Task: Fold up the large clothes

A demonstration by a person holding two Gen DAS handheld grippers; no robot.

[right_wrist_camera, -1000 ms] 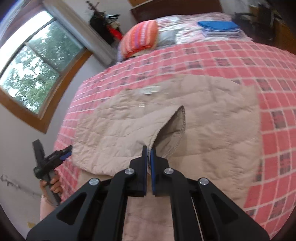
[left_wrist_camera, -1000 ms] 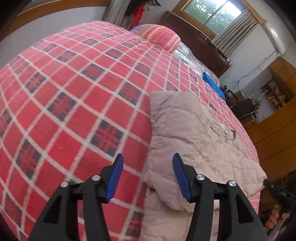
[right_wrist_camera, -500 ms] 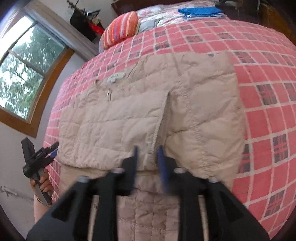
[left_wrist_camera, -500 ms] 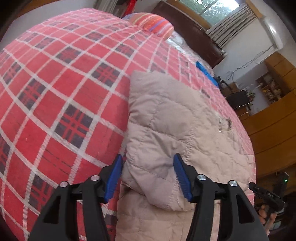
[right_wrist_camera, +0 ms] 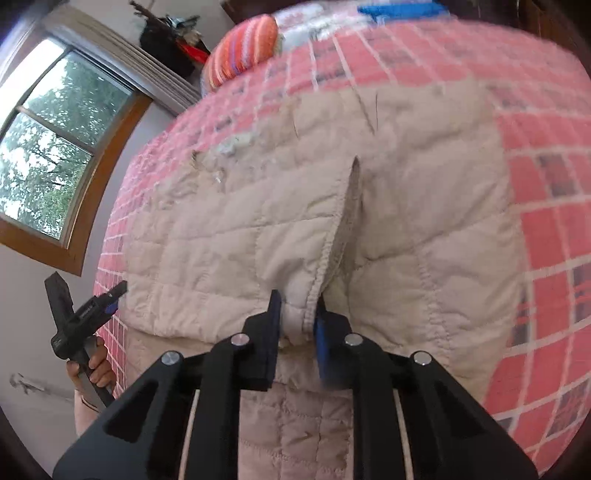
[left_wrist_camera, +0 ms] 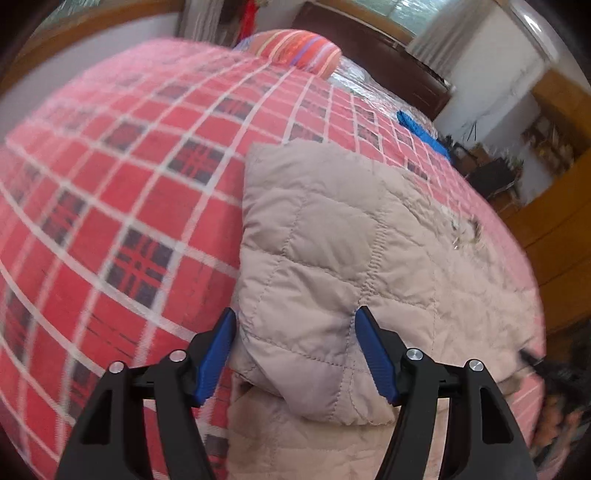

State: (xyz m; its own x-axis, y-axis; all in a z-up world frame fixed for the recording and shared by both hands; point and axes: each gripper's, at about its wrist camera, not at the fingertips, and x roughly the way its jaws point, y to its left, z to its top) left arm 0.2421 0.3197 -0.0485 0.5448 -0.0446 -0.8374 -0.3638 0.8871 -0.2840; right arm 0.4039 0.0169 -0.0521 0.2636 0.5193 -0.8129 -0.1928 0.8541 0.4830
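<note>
So we see a beige quilted jacket (left_wrist_camera: 332,258) lying folded on a bed under a red plaid blanket (left_wrist_camera: 129,184). Our left claw (left_wrist_camera: 293,354) is spread wide, blue pads either side of the jacket's near folded corner, at 6 o'clock in the left wrist view; whether the pads touch the fabric we cannot tell. Our right claw (right_wrist_camera: 297,328) has its fingers a narrow gap apart with the jacket's stitched edge (right_wrist_camera: 325,258) between them, at 6 o'clock in the right wrist view; whether they actually grip it we cannot tell, blur there. That edge runs up toward 12 o'clock, with a dark slit beside it. A striped pillow (right_wrist_camera: 242,48) sits at 11 o'clock, blue folded cloth (right_wrist_camera: 399,7) at 1 o'clock, a window (right_wrist_camera: 48,140) at 9 o'clock. At 8 o'clock the right wrist view shows the left hand (right_wrist_camera: 92,365) holding its tool just off the jacket's corner.
</note>
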